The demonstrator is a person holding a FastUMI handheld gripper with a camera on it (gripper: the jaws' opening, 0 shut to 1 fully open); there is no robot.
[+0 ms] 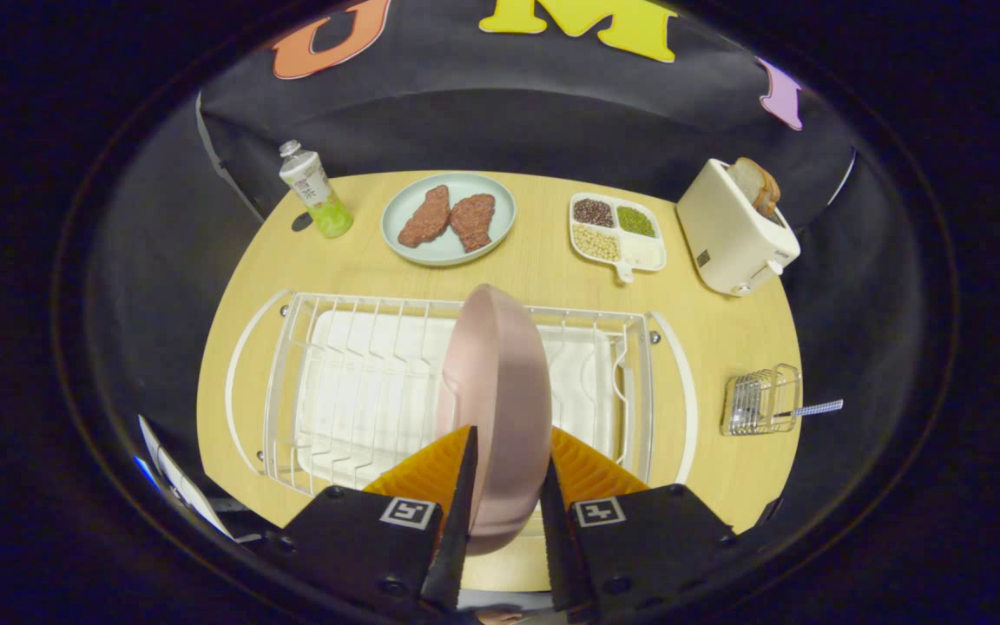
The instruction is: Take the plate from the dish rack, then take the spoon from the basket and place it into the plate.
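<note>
Gripped edge-on between the jaws (504, 495), the pink plate (500, 408) stands upright over the white dish rack (361, 382), both fingers pressed on its rim. At three o'clock, bare counter (708, 338) separates the rack from the wire basket (760, 401), where the spoon (812, 408) pokes out.
</note>
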